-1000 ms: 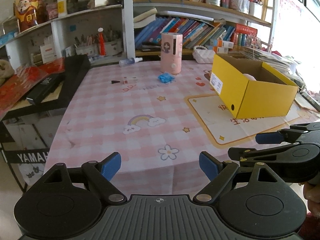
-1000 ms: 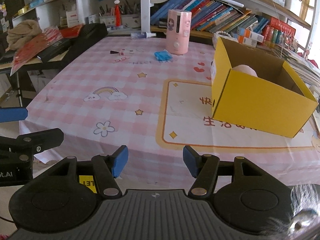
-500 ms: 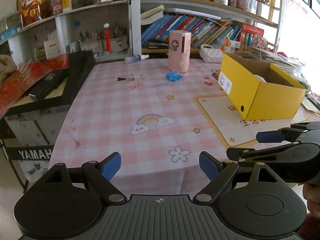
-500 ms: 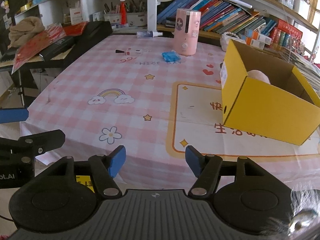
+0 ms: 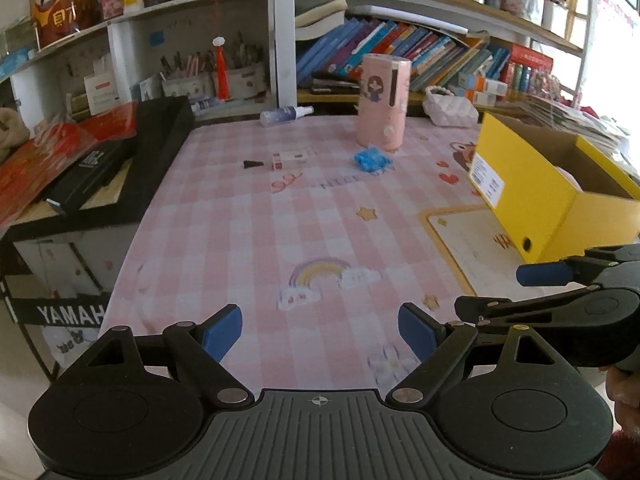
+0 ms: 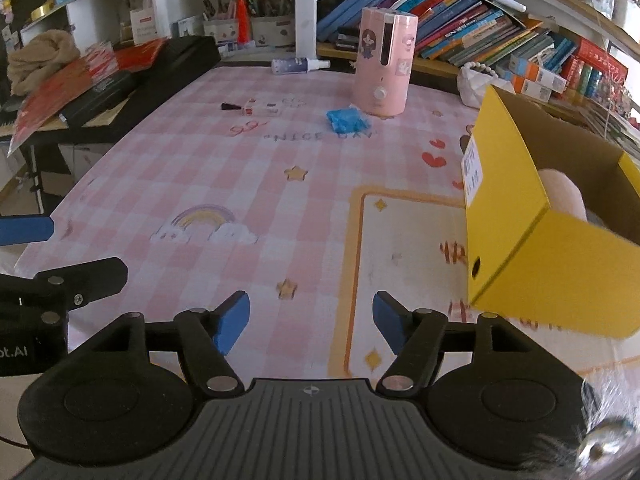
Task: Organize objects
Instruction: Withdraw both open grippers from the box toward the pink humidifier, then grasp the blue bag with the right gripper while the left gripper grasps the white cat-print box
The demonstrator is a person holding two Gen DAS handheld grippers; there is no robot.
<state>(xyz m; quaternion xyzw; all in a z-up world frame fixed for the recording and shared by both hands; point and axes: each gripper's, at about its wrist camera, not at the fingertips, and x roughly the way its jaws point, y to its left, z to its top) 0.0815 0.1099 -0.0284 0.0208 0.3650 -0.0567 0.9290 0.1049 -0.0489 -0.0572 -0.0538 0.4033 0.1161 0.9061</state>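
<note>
My left gripper (image 5: 320, 330) is open and empty above the near part of the pink checked tablecloth (image 5: 320, 220). Beside it, my right gripper (image 6: 311, 322) has its jaws opening, with nothing between them. An open yellow box (image 6: 520, 216) stands at the right with a pale pink object (image 6: 562, 194) inside. Far across the table lie a blue crumpled object (image 5: 372, 159), a small white and red box (image 5: 290, 158) and a small black piece (image 5: 253, 164). A tall pink cylinder (image 5: 384, 102) stands upright just behind the blue object.
A clear spray bottle (image 5: 285, 114) lies at the table's far edge. A black keyboard (image 5: 120, 160) with red packets sits along the left side. Shelves of books (image 5: 400, 44) and pen pots rise behind the table. A white basket (image 5: 450, 106) sits at the back right.
Both grippers have moved forward over the table, so the tablecloth, the yellow box and the far objects look closer. The right gripper's jaws stand a little wider.
</note>
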